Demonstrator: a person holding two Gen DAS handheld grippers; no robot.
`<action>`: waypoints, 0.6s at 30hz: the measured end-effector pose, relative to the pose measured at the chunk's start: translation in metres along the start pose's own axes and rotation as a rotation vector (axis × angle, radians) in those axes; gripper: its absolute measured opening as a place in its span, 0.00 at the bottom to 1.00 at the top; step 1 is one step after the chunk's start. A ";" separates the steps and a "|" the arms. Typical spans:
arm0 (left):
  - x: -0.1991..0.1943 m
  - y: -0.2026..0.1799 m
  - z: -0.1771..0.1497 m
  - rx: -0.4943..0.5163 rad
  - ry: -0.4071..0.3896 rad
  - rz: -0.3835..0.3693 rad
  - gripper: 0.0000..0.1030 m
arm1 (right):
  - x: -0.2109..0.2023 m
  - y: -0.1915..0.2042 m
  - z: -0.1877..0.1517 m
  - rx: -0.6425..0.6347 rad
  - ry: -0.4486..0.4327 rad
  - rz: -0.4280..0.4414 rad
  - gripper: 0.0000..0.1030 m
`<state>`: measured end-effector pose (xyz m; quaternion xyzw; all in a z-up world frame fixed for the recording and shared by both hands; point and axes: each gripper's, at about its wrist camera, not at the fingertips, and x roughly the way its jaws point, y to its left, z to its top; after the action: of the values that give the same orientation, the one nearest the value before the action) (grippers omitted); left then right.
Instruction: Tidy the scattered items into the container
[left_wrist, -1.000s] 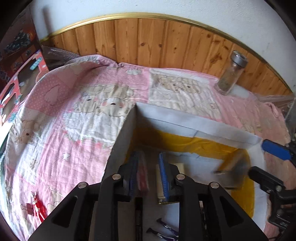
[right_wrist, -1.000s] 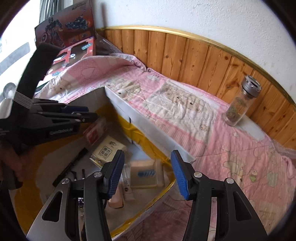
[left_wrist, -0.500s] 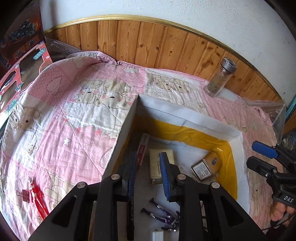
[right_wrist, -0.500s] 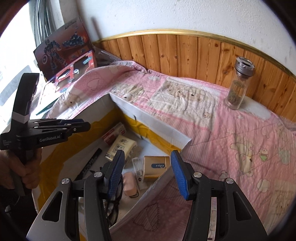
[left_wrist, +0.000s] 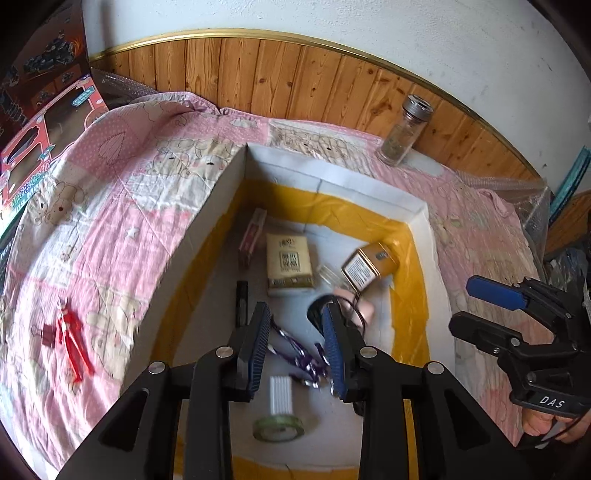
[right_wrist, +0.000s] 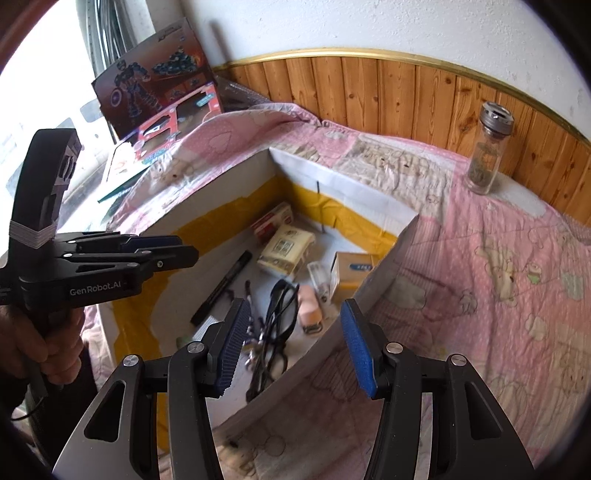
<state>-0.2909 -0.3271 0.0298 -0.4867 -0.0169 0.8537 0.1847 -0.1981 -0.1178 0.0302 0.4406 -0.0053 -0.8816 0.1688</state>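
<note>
A white-walled box (left_wrist: 207, 236) with yellow tape inside sits on the pink blanket. It holds a gold tin (left_wrist: 369, 267), a tissue pack (left_wrist: 290, 264), a red carton (left_wrist: 253, 236), a black marker (left_wrist: 242, 302), glasses (right_wrist: 282, 310) and purple clips (left_wrist: 295, 347). My left gripper (left_wrist: 297, 343) hovers open over the box floor with nothing between its fingers. My right gripper (right_wrist: 295, 332) is open and empty above the box's near right wall (right_wrist: 369, 295). On the blanket left of the box lie a red toy figure (left_wrist: 72, 339) and a dark red binder clip (left_wrist: 48, 328).
A glass jar (left_wrist: 404, 129) with a metal lid stands on the blanket by the wooden wall panel. Toy cartons (right_wrist: 159, 92) lean at the far left. A hand (right_wrist: 48, 350) holds the left gripper's handle. A tape roll (left_wrist: 279, 428) lies in the box's near end.
Both grippers have pulled up and back from the box, so more of its contents shows. The gold tin, a blur one second ago, now lies still in the box.
</note>
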 end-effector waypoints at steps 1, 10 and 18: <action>-0.003 -0.003 -0.005 0.000 0.002 -0.003 0.30 | -0.002 0.003 -0.004 -0.002 0.004 0.002 0.53; -0.033 -0.030 -0.038 0.015 0.011 -0.007 0.33 | -0.023 0.027 -0.044 -0.001 0.037 0.006 0.54; -0.067 -0.052 -0.063 0.043 -0.023 0.018 0.41 | -0.037 0.055 -0.072 -0.059 0.105 -0.114 0.54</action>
<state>-0.1925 -0.3102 0.0627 -0.4729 0.0036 0.8610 0.1872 -0.1055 -0.1484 0.0239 0.4806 0.0547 -0.8653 0.1315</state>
